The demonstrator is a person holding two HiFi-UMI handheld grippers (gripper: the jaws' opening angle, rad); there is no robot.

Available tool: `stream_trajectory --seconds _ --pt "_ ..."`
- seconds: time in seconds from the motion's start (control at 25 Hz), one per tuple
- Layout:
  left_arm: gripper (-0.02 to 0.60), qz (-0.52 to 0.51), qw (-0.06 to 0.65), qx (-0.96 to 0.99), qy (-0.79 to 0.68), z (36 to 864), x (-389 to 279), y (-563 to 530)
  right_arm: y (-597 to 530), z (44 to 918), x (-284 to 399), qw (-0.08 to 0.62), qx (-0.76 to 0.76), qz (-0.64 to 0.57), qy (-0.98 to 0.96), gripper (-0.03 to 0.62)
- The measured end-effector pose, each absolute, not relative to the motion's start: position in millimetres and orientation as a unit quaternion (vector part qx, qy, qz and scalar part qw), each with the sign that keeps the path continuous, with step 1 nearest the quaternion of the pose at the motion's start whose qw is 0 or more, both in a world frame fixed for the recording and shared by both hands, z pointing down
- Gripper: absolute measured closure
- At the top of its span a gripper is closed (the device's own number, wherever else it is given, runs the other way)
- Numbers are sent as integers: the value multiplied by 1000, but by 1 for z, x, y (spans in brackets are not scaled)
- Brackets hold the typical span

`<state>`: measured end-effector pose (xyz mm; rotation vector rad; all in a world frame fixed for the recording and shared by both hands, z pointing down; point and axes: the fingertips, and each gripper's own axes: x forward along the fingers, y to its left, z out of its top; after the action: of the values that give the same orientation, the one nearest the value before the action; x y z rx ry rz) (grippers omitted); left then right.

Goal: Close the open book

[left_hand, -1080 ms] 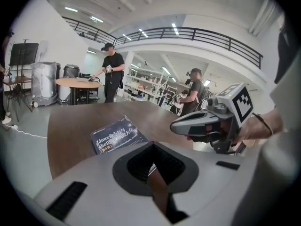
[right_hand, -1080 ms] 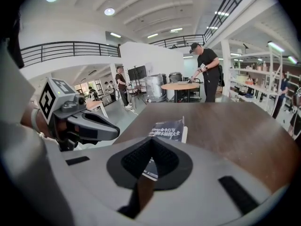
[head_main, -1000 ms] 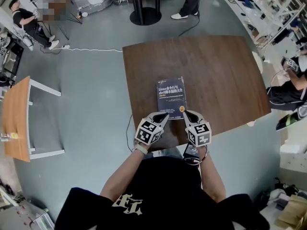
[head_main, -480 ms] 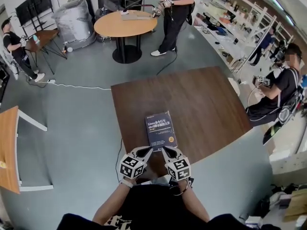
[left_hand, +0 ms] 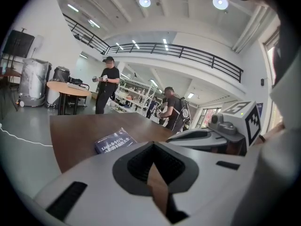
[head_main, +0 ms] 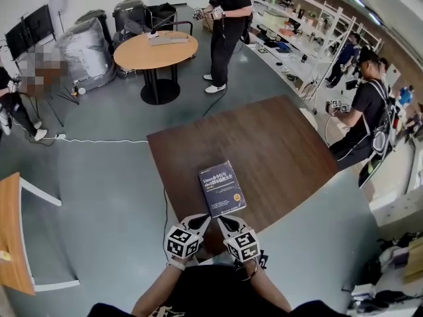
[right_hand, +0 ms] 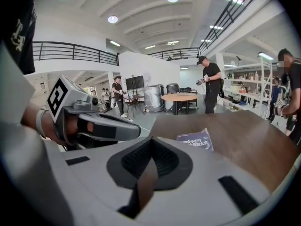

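Centrally, in the head view, we see the book [head_main: 222, 189] lying closed and flat, front cover up, on the dark brown table [head_main: 284, 144]. It sits towards the table's near edge and is turned slightly off the table's lines.

The left gripper [head_main: 202, 220] and the right gripper [head_main: 223, 220] are held side by side at that near edge, close to the person's body. Their tips point towards the book but stand apart from it. Each carries its cube of black-and-white square markers.

In the left gripper view we find the left gripper [left_hand: 151, 145] with its jaws brought together, nothing between them and touching nothing. The book [left_hand: 114, 142] lies beyond them on the tabletop, and the other gripper shows at the right. The right gripper view shows the same for the right gripper [right_hand: 151, 141]: jaws together and empty. The book [right_hand: 195, 139] lies ahead and slightly to the right.

On the dark blue cover we read the white word "Linux" at the start of the title. The characters that follow, and the smaller lines beneath, are too small for us to read. A small round orange mark sits low on the cover.

Beyond the table stands a round wooden table [head_main: 155, 50] with a person in black [head_main: 223, 18] beside it.
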<state>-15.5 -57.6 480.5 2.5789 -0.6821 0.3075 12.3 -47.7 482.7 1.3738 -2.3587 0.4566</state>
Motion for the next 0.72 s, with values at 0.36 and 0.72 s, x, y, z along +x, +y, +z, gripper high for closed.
stream_trajectory --seconds 0.36,0.72 --pt "577 114 226 940 -229 488 -42 -43 -25 495 -11 187 507 174 -823 606" --pt "577 101 226 942 -228 493 -69 -44 -9 497 -37 191 519 168 -816 606"
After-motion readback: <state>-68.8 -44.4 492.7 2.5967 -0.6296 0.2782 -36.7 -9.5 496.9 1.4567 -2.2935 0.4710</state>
